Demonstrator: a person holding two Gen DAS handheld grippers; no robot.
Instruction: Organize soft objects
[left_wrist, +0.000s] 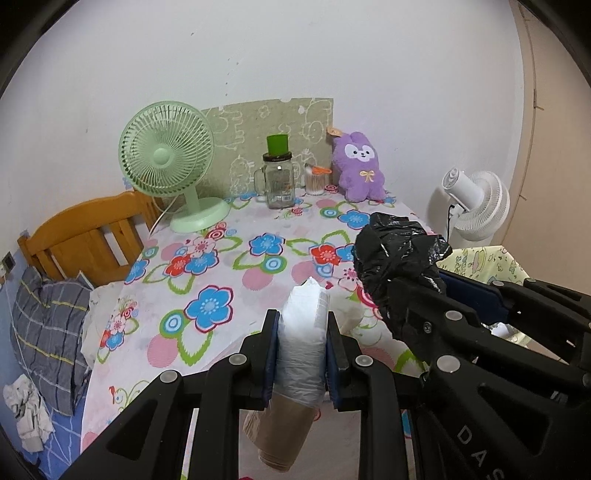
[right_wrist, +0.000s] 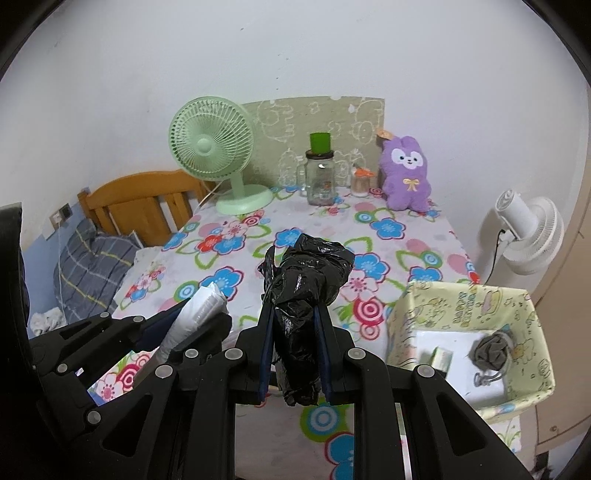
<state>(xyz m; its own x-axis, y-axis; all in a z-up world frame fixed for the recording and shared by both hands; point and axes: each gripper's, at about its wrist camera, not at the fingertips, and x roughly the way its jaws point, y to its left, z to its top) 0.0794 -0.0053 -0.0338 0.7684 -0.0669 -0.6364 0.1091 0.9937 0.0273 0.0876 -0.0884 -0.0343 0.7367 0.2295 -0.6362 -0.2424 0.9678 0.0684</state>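
My left gripper (left_wrist: 301, 321) is shut on a roll of white plastic bags (left_wrist: 303, 343) on a brown cardboard core, held upright above the flowered tablecloth (left_wrist: 221, 266). My right gripper (right_wrist: 293, 314) is shut on a crumpled black plastic bag (right_wrist: 306, 273). The two grippers hang side by side over the table's near edge. That black bag (left_wrist: 399, 258) shows at the right of the left wrist view, and the white roll (right_wrist: 195, 314) at the left of the right wrist view. A purple plush rabbit (right_wrist: 404, 173) leans against the back wall.
A yellow patterned box (right_wrist: 472, 295) at the table's right corner holds a grey bundle (right_wrist: 491, 352) and small items. At the back stand a green desk fan (left_wrist: 170, 162), a glass jar mug (left_wrist: 279, 181) and a cotton swab jar (left_wrist: 316, 181). A white fan (right_wrist: 528, 232) stands right; a bed lies left.
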